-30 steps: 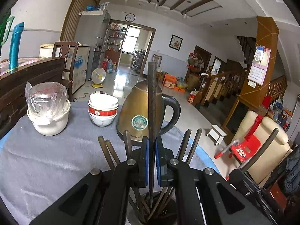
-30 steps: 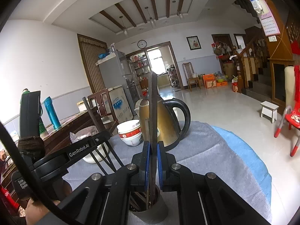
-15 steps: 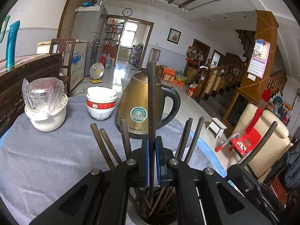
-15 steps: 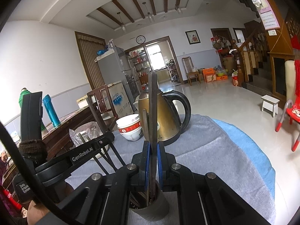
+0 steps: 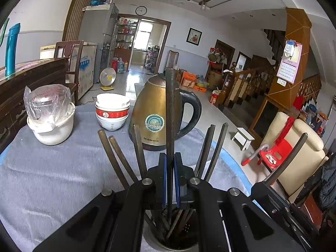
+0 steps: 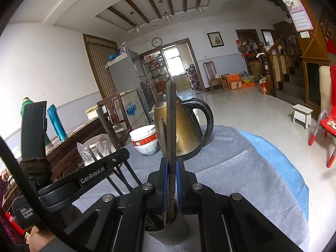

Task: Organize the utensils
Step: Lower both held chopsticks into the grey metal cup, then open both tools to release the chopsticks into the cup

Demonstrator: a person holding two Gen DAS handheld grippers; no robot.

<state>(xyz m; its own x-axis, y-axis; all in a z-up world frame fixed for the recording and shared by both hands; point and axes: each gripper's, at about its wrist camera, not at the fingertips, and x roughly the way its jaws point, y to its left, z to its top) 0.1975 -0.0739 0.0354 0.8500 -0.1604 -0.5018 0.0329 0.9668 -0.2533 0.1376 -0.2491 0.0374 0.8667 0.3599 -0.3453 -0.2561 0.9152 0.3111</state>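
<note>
Each claw, left (image 5: 170, 180) and right (image 6: 170, 180), grips one upright chopstick (image 5: 170, 109) over the metal cup (image 6: 170, 234) of chopsticks below it.

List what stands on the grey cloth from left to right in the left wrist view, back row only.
White pot covered with a plastic bag → stacked red-and-white bowls → brass-coloured electric kettle.
</note>
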